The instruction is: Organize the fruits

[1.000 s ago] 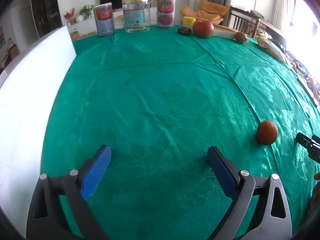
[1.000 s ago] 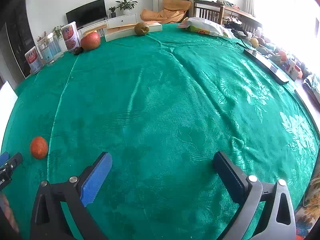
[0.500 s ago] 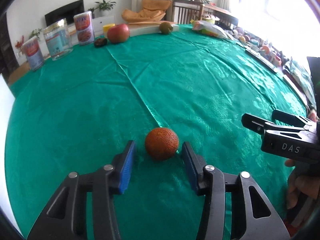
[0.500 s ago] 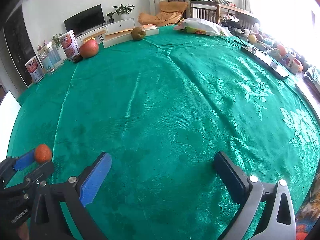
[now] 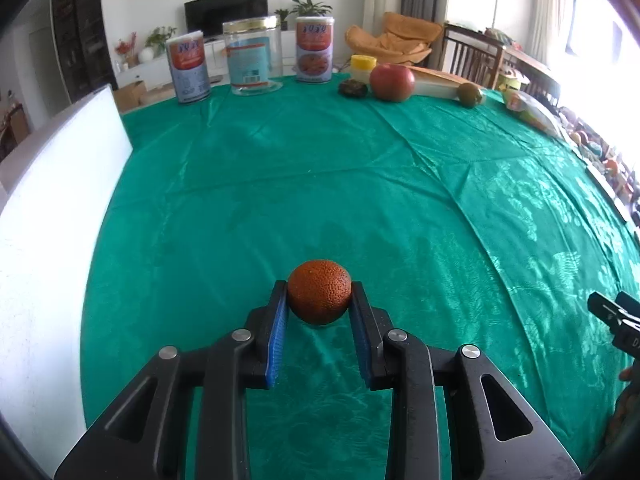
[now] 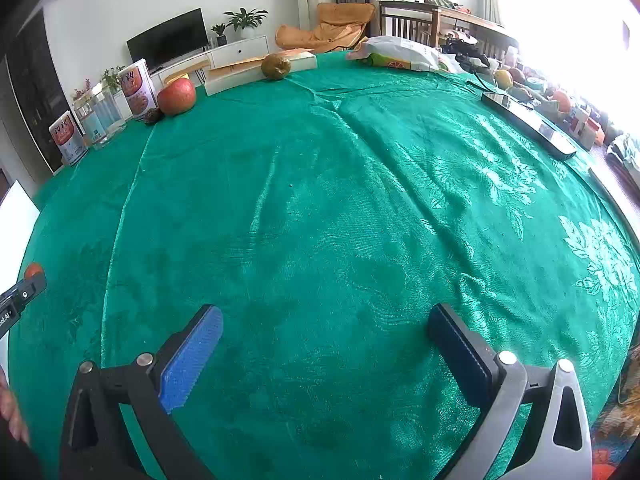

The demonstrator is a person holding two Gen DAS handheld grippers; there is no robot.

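Left hand-held gripper [image 5: 319,300] newly clamped on orange [image 5: 319,297], angled downward

Both wrist views look steeply down along their fingers, close over the green desk [image 5: 320,184]. Both share the red apple [image 5: 391,82] at the far edge, upper frame.

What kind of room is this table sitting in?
Most likely a home living and dining room: a television on a low white cabinet by the far wall, potted plants beside it, and wooden dining chairs behind the green-clothed table.
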